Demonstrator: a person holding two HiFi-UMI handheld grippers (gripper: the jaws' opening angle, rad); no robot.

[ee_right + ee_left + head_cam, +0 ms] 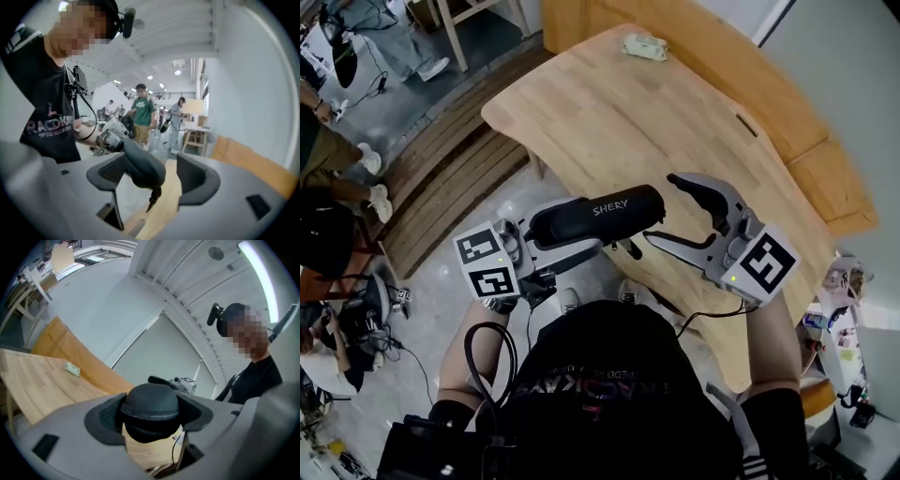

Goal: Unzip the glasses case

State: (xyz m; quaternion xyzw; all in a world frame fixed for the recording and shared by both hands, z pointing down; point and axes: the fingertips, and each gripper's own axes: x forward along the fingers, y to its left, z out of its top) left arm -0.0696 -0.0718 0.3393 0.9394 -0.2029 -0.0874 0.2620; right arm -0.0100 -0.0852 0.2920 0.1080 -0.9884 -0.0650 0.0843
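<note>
Glasses case (595,216) clamped at one end by left gripper (536,232), held level in the air above the near edge of the wooden table (609,122), likely as anchor for unzipping; right gripper (661,208) gapes wide around the free end, not pressing, zipper pull (152,199) dangling; small pale object (645,47) far across table; workshop, people (141,112) beyond.

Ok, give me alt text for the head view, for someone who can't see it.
The left claw grips a black glasses case, held level by a wooden table. The open right claw is around the case's other end, where the zipper pull dangles.
</note>
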